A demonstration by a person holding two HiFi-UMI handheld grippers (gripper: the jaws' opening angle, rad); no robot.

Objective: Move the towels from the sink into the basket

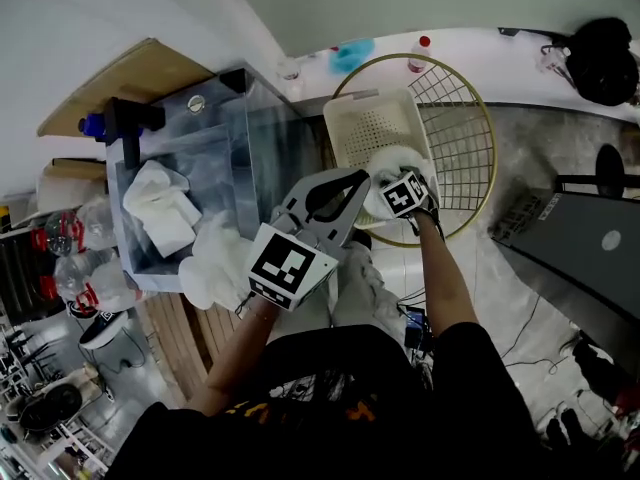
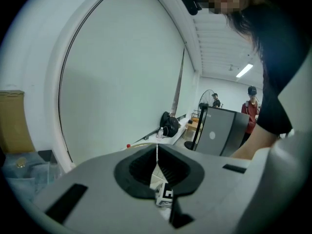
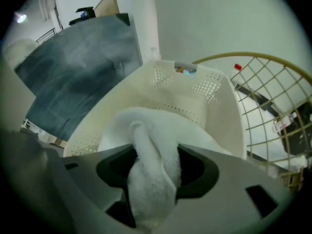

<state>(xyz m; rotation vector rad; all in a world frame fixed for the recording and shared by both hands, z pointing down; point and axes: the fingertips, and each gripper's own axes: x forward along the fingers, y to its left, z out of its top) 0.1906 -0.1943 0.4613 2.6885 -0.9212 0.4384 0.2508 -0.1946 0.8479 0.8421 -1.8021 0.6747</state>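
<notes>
Right tool (image 3: 155, 179) is clamped on a bunched white towel (image 3: 146, 126), which hangs just above the cream basket (image 3: 214, 111). Left tool (image 2: 157, 172) is closed with nothing in it. The sink (image 1: 215, 128) holds a crumpled towel (image 1: 160, 206), and a second towel (image 1: 215, 263) drapes its near rim. We judge them light, soft and floppy. We'd pinch a thick fold mid-cloth, since a corner grip trails and snags.
</notes>
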